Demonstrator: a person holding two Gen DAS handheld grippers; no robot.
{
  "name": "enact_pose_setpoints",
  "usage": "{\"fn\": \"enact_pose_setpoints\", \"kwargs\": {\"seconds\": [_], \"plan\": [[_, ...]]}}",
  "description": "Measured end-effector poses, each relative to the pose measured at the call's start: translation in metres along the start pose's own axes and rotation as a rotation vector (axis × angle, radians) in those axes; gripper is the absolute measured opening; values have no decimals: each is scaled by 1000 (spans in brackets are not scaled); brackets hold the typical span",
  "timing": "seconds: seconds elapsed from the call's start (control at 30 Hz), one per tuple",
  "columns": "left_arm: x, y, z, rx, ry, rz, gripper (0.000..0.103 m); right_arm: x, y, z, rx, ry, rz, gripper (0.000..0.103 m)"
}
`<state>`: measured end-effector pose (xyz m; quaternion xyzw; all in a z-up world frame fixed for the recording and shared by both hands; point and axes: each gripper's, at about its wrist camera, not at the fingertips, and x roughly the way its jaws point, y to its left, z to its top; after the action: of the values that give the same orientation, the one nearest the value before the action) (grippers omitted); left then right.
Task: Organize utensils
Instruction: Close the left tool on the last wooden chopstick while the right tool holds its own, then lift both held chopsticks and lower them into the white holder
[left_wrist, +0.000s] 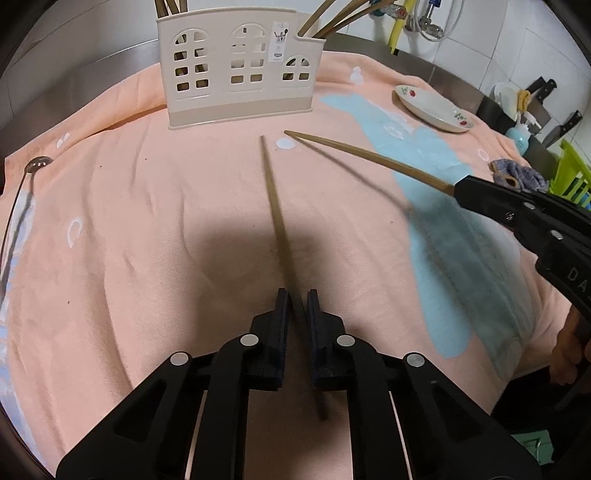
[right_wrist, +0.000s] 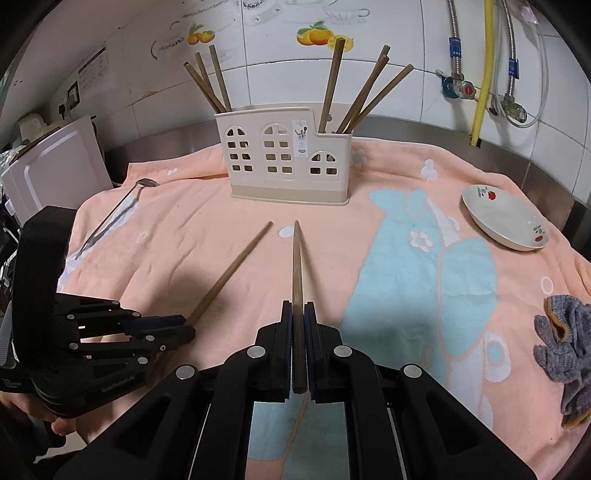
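Left tool (left_wrist: 295, 306): jaws narrow, closed on one chopstick (left_wrist: 275, 206). The stick's long axis runs straight ahead along the fingers, tip raised and aimed at the holder.

Right tool (right_wrist: 298, 314): jaws narrow, clamped on a second chopstick (right_wrist: 296, 280). Same lie: long axis forward, tip toward the holder, butt end projecting back between the pads.

Utensil holder (right_wrist: 284, 158): cream plastic, window cut-outs, upright on the peach towel (right_wrist: 184, 229) at the far side of the surface, dead ahead of both tools and well apart from both tips. Three chopsticks stand in its left compartment (right_wrist: 208, 83), four in the lower right compartment (right_wrist: 364, 86).

Governing relation: both held sticks lie near-horizontal and point at the holder's front wall, while its openings face up. Judged requirement: each stick must tilt toward vertical and rise above the rim before lowering. Neither tool looks clearly nearer; the left tip sits toward the left compartment, the right tip toward the right.

Also present: spoon (right_wrist: 118, 210) lying loose on the towel at far left, not yet stowed; plate (right_wrist: 506, 218) at right; grey cloth (right_wrist: 565, 347) near right edge.
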<state>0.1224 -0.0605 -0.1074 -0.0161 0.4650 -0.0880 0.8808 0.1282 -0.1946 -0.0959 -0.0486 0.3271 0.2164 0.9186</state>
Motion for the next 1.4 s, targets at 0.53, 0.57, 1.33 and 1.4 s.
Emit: {"fn": "enact_pose_setpoints", "kwargs": {"seconds": [0.53, 0.57, 1.33, 1.4], "plan": [[-66, 18, 46, 24, -174, 13, 5, -38, 4, 56, -88, -109, 10, 7], [-71, 20, 52, 24, -189, 9, 5, -41, 4, 63, -95, -116, 15, 7], [-112, 39, 154, 90, -295, -13, 5, -90, -3, 239, -157, -261, 113, 7], [-118, 42, 161, 89, -310, -14, 5, -89, -5, 252, -155, -277, 94, 7]]}}
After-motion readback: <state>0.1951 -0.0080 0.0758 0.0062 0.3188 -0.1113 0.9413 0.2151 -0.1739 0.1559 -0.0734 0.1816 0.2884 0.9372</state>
